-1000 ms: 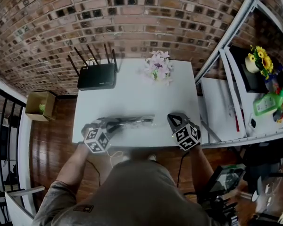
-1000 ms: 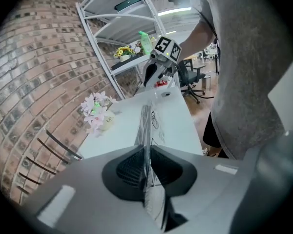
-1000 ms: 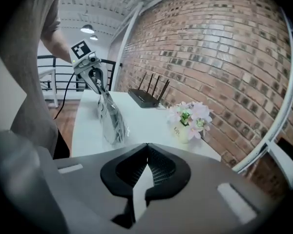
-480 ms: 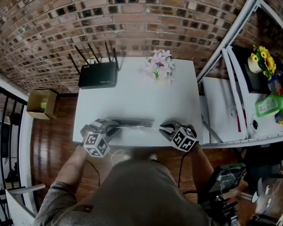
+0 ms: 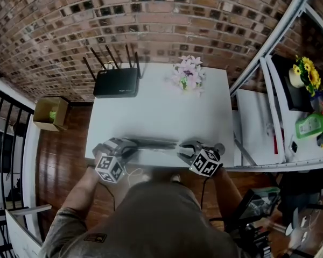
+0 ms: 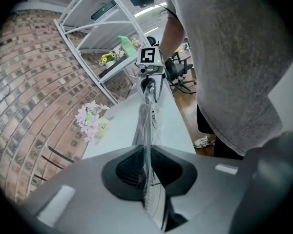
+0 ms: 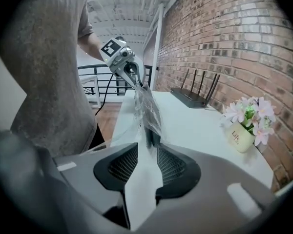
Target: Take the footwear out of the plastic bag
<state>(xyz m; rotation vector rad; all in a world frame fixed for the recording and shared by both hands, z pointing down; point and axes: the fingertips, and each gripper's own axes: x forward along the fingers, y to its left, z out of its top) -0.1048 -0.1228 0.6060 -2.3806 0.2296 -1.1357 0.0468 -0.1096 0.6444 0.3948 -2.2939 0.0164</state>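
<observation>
On the table (image 5: 161, 104), left gripper (image 5: 128, 144) pinches plastic bag (image 5: 155, 141)

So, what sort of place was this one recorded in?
Probably a loft-style office or workshop room, indoors: an exposed brick wall behind a white table carrying a Wi-Fi router, white metal shelving alongside, and a wooden floor.

Left gripper (image 5: 130, 144) sitting at 7 o'clock and pointing toward 3, jaws pinching the plastic bag (image 5: 153, 142), right gripper (image 5: 182, 149) at 5 o'clock facing 9, jaws just opening with the bag's end between their tips, both forearms reaching in from 6 o'clock
</observation>
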